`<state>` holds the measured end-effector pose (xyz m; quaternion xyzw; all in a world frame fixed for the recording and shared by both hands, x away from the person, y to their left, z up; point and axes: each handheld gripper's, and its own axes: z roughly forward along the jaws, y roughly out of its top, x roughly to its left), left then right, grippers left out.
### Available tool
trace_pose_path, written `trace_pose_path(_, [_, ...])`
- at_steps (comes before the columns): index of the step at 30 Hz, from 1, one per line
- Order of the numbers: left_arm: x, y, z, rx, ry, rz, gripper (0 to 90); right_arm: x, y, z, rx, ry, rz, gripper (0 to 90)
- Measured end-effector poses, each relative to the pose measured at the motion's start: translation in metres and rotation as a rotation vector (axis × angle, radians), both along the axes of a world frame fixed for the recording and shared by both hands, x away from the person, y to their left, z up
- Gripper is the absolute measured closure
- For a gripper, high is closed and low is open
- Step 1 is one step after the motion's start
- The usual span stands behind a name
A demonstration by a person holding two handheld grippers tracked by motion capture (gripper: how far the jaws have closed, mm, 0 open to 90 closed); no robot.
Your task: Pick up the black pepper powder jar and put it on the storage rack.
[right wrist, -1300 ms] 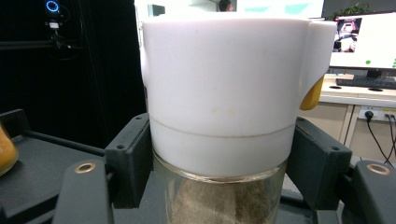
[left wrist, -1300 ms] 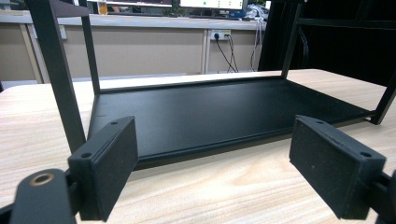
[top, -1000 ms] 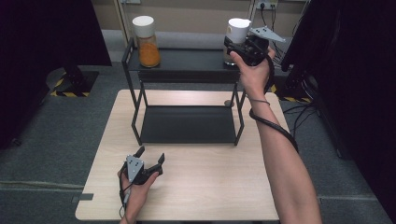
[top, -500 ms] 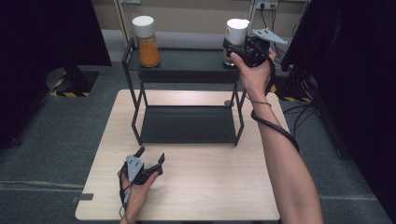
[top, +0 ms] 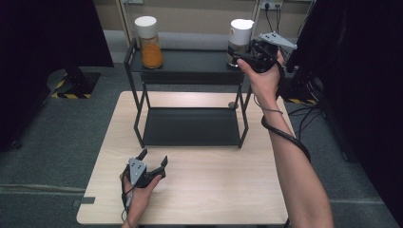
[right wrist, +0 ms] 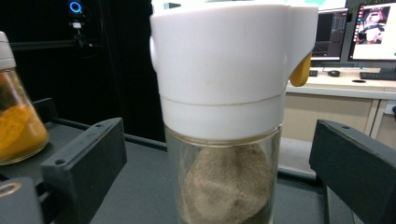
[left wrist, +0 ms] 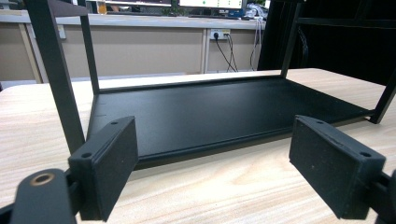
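A glass jar with a white lid (top: 240, 37) (right wrist: 229, 116), holding grey-brown powder, stands upright at the right end of the black rack's top shelf (top: 190, 61). My right gripper (top: 243, 56) (right wrist: 219, 172) is level with it; its jaws have just been opening and now stand open on either side of the jar, pads clear of the glass. A second jar with orange powder (top: 148, 42) (right wrist: 16, 121) stands at the shelf's left end. My left gripper (top: 153, 160) (left wrist: 215, 163) rests open on the wooden table (top: 214, 190), facing the rack's lower shelf (left wrist: 224, 112).
The rack's lower shelf (top: 190, 126) is bare. Black rack posts (left wrist: 56, 74) rise close ahead of the left gripper. The right forearm (top: 290, 156) stretches over the table's right side. Dark curtains and cables stand to the right; grey floor surrounds the table.
The right gripper's jaws have come off the white-lidded jar, and the hand drew slightly back. The jar stays on the top shelf. The left gripper has not moved.
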<state>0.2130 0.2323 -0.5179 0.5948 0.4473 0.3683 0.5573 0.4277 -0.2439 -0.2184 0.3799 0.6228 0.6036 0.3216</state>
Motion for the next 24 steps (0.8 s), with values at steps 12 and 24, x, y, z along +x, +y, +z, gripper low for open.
trace_pose_path(12, [0.000, -0.001, 0.000, 0.005, 0.001, 0.001, 14.8, -0.018, -0.003, -0.003, -0.050, -0.022, 0.030, 2.2])
trace_pose_path(24, [0.000, 0.000, 0.000, 0.003, -0.002, 0.002, 14.8, -0.031, -0.008, -0.015, -0.049, -0.045, 0.057, 2.0])
